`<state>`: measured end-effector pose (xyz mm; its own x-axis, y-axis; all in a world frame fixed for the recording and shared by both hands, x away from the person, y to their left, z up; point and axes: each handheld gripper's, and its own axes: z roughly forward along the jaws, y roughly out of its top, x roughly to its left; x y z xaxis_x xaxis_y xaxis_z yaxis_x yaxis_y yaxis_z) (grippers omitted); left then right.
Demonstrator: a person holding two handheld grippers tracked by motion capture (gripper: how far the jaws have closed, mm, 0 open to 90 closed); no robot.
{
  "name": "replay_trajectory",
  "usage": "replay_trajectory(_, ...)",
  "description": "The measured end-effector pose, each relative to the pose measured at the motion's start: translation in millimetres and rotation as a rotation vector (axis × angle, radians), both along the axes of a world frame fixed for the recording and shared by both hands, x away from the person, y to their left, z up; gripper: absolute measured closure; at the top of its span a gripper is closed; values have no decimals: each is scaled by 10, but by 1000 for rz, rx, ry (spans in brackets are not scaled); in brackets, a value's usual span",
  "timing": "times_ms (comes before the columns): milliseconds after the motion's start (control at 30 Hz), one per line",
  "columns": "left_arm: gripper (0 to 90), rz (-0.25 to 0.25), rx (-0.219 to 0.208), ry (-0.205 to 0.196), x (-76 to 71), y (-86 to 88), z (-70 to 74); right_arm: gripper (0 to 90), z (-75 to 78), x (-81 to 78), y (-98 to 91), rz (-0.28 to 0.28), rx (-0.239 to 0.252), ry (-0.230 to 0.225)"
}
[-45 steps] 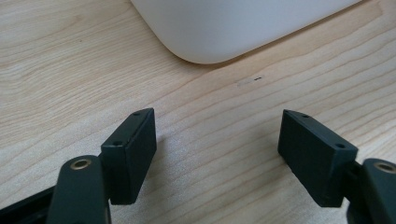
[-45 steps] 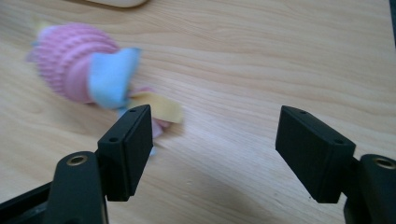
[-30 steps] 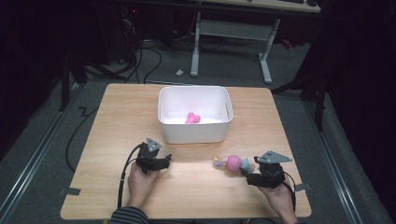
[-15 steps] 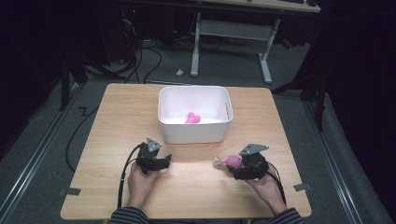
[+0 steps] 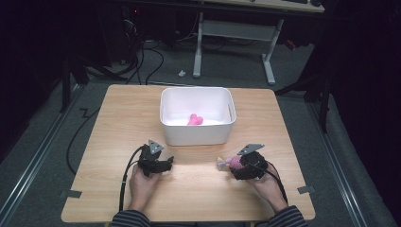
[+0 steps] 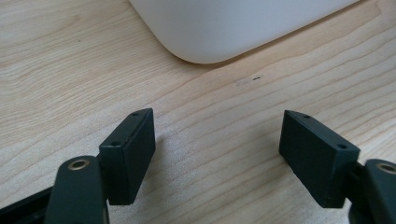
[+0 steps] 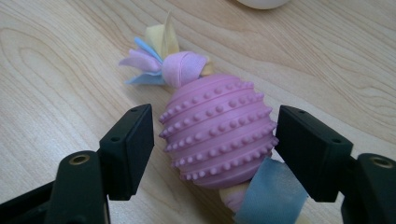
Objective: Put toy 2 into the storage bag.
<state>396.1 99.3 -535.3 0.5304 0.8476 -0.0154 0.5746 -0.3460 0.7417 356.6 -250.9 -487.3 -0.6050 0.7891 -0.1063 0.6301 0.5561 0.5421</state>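
Fingers (image 6: 133, 154) of the left gripper (image 5: 166, 163) stand wide apart with bare wood between them. Ahead of their tips, the left gripper view shows a rounded lower corner of the white bin (image 6: 224, 28), smooth matte plastic, apart from both pads, and fine straight grain on the table (image 6: 56, 74) with a small dark fleck just past the right pad. The high view adds what that close look lacks: the bin is rectangular and open-topped, with a pink toy (image 5: 195, 120) lying on its floor.

To the right, the right gripper (image 5: 235, 166) has its fingers (image 7: 130, 144) spread to either side of a knobbed ball toy (image 7: 217, 133) lying on the wood. The right pad appears to touch the ball's flank, while a narrow gap shows at the left pad (so not yet a firm hold). The right gripper view gives the texture: an egg-shaped lilac rubber body with ridged rings of small studs, a soft fabric knot beyond the fingertips with lilac, blue and yellow strips fanning out, and a blue strip trailing back under the right finger. From above, it is a small pink blur at the gripper's front.
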Motion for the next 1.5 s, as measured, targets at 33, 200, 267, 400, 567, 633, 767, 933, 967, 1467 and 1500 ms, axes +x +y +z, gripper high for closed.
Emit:
replay_trajectory(33,273,0,0,0,0,0,0,305,-3,4,-4,-2,-3,2)
replay_trajectory(200,273,0,1,-1,0,0,0,327,-5,6,-10,-5,-5,-1)
replay_trajectory(267,273,-1,1,-1,1,1,0,331,-4,3,-12,-6,-7,-4)
replay_trajectory(400,273,0,0,0,0,0,0,337,-3,-5,-16,-8,-5,-6)
replay_trajectory(567,273,0,0,0,0,0,0,339,16,-27,-32,-5,3,-5)
replay_trajectory(633,273,0,0,0,0,0,0,340,37,-40,-49,-8,17,-11)
replay_trajectory(767,273,0,0,0,0,0,0,341,94,-65,-102,-19,53,-22)
replay_trajectory(933,273,0,0,0,0,0,0,341,228,-106,-169,-23,80,-42)
replay_trajectory(967,273,0,0,0,0,0,0,341,260,-113,-180,-23,87,-45)
replay_trajectory(1467,272,-1,1,0,0,0,0,342,614,-118,-271,-9,157,-79)
replay_trajectory(1500,272,-1,0,0,0,0,0,342,639,-113,-278,-10,158,-81)
